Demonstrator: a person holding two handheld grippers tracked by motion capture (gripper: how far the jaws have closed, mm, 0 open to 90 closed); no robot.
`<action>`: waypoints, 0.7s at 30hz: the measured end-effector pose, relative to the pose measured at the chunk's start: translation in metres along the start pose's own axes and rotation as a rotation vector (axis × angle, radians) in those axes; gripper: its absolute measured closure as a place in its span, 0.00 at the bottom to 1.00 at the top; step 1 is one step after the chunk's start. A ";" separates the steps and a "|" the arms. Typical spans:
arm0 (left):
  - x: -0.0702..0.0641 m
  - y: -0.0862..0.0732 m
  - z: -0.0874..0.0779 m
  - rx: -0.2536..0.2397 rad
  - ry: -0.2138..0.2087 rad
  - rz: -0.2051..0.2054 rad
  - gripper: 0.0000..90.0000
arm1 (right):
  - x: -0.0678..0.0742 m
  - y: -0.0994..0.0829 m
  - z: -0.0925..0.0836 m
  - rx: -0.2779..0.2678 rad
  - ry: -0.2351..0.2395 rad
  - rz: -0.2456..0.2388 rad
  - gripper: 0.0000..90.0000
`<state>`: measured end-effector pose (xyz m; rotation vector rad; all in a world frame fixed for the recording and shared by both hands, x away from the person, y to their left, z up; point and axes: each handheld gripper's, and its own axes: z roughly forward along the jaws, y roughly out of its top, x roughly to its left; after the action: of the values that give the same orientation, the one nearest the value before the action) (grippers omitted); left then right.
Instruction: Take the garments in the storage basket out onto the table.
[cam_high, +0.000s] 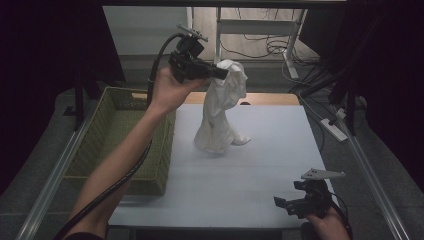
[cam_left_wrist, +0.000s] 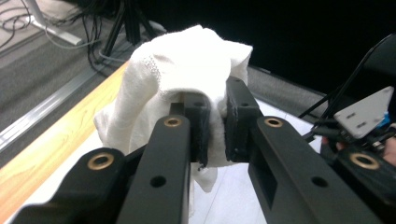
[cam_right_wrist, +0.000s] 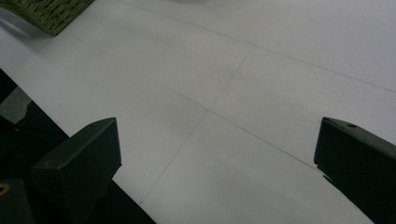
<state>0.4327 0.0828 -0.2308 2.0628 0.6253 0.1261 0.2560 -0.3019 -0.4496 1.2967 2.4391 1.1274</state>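
A dim room with black drapes on both sides surrounds a pale grey desk (cam_high: 250, 185), smooth and matt, crossed by thin seam lines and edged at its far side by a strip of light wood. Beyond that edge a grey floor carries loose cables and the white legs of a frame.

The left claw (cam_high: 220, 73) is raised above the far part of the desk, clenched on a white cloth (cam_high: 222, 110). In the left gripper view the two black jaws stand close together with a fold of the cloth (cam_left_wrist: 187, 70) pinched between their pads; the fabric bunches over and in front of the jaw tips in soft rounded lumps, and a small tail hangs out below them. The cloth is a fine knit, plain white, limp and crumpled. From the claw it drops in a long twisted drape, and its lower end rests on the desk directly beneath, spreading into a small flared heap.

To the left of and below this claw sits a woven green basket (cam_high: 107, 135), rectangular, with an open weave and sloping walls.

The right claw (cam_high: 284, 205) is low at the near edge of the desk, well apart from the cloth, released, its jaws spread wide over bare surface with nothing between them.
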 end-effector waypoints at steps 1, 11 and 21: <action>0.001 -0.003 0.003 0.009 0.001 0.000 0.90 | 0.000 0.000 0.000 0.000 0.000 -0.001 0.01; 0.009 -0.036 0.029 0.033 -0.009 0.008 0.90 | 0.000 0.000 0.000 -0.002 -0.004 -0.001 0.01; 0.019 -0.068 0.063 0.066 0.002 -0.001 0.89 | 0.001 0.000 -0.001 -0.008 -0.015 -0.006 0.01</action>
<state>0.4435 0.0725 -0.3237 2.1262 0.6399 0.1083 0.2547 -0.3019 -0.4488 1.2904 2.4239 1.1212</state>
